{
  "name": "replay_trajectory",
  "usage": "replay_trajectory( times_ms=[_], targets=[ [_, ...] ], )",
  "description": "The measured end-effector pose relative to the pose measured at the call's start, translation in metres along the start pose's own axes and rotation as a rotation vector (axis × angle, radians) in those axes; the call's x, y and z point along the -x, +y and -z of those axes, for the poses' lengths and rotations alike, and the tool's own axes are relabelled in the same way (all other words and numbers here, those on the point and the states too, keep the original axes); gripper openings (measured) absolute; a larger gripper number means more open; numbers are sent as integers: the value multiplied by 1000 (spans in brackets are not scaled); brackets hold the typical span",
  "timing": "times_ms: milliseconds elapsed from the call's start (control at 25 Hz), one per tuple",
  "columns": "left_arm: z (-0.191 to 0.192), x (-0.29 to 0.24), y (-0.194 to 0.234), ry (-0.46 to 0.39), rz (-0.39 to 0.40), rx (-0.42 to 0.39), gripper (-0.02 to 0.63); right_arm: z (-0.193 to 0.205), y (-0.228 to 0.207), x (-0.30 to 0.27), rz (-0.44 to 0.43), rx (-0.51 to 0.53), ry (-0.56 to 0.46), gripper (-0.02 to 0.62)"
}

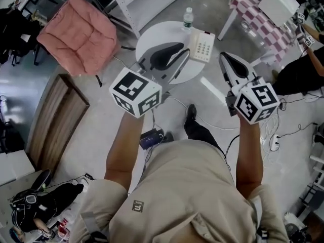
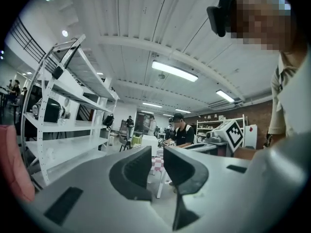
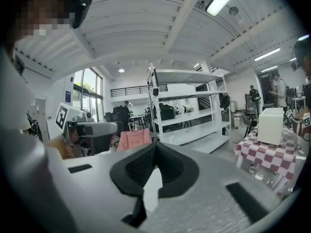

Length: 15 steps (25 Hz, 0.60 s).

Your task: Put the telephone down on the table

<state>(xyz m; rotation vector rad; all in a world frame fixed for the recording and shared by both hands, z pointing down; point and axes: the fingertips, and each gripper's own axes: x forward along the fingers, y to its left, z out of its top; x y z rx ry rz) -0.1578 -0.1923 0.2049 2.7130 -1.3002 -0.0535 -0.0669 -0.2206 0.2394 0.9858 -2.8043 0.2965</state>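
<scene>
The white telephone (image 1: 202,45) with its keypad lies on the round white table (image 1: 152,37), seen far below in the head view. Neither gripper touches it. My left gripper (image 1: 178,48) is raised high above the table and points level; in the left gripper view its jaws (image 2: 158,154) stand shut to a narrow slit with nothing between them. To its right my right gripper (image 1: 224,57) is held up as well. Its jaws (image 3: 154,147) are shut and empty. Neither gripper view shows the telephone or the table.
A water bottle (image 1: 188,18) stands on the table behind the telephone. A pink cushioned chair (image 1: 78,34) is at the left and a checked table (image 1: 255,19) with a white box (image 1: 278,4) at the right. White shelving (image 3: 189,115) and other people stand around.
</scene>
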Motion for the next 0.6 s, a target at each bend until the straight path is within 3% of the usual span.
replay_trajectory(
  times_ms=[600],
  targets=[
    [-7,63,-23,-46,-40,41,71,-8,47,39,11,39,-12,-8]
  ],
)
